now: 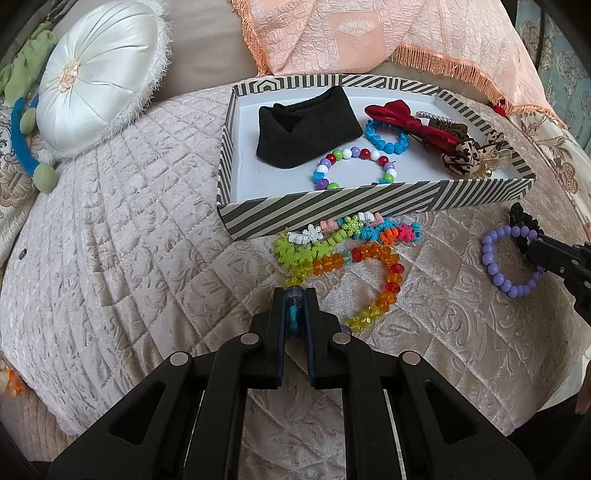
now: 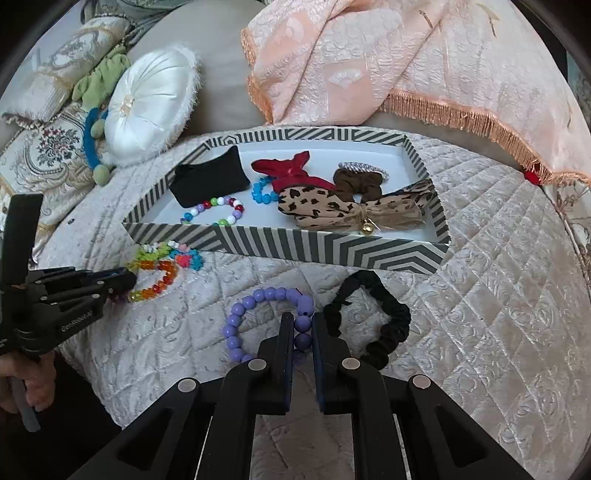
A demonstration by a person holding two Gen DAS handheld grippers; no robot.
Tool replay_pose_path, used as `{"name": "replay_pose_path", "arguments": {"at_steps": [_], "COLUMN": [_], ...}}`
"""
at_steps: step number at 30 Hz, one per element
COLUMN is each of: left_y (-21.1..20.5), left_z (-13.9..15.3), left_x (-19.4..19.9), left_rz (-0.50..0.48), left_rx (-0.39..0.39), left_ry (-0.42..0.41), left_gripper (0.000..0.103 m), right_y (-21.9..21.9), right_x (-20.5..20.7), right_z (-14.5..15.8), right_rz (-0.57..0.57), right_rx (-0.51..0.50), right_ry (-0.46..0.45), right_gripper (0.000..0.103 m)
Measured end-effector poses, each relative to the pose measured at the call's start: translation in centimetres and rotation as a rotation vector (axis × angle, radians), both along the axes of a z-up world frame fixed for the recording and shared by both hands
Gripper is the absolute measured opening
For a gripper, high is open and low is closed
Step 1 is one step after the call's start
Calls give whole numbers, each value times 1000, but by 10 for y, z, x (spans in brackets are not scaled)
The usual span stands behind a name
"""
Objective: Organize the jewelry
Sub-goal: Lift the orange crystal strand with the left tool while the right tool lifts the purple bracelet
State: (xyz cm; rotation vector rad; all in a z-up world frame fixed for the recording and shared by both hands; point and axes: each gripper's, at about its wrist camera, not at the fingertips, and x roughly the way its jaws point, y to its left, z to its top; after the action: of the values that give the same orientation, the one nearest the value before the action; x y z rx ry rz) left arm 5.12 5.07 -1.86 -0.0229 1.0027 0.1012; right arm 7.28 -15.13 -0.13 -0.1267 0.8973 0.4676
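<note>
A striped tray (image 1: 332, 210) (image 2: 332, 254) on the quilt holds a black cloth (image 1: 306, 129), a blue bead bracelet (image 1: 386, 137), a multicoloured bead bracelet (image 1: 354, 168), a red bow (image 1: 406, 118) and leopard-print bows (image 2: 332, 210). In front of it lie a snowflake bracelet (image 1: 332, 236) and a faceted rainbow bracelet (image 1: 384, 277). My left gripper (image 1: 294, 295) is shut on the rainbow bracelet's beads. My right gripper (image 2: 303, 321) is shut on the purple bead bracelet (image 2: 255, 314), beside a black scrunchie (image 2: 384, 325).
A white round satin cushion (image 1: 99, 74) and a blue-green plush toy (image 1: 26, 147) lie to the left. A peach fringed blanket (image 1: 388, 33) is draped behind the tray. A hand (image 2: 33, 380) holds the left tool. The quilt (image 1: 129, 258) drops off at its near edge.
</note>
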Motion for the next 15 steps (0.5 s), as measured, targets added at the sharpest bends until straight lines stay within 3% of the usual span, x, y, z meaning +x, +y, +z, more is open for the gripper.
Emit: {"name": "replay_pose_path", "arguments": {"at_steps": [15], "left_y": [0], "left_z": [0], "left_x": [-1], "left_rz": [-3], "left_rx": [-4], "left_ry": [-4], "left_gripper": [8], "right_y": [6], "right_x": [-4], "right_z": [4], "right_rz": [20], "right_rx": [-30], "right_ry": [-16], "right_gripper": [8]}}
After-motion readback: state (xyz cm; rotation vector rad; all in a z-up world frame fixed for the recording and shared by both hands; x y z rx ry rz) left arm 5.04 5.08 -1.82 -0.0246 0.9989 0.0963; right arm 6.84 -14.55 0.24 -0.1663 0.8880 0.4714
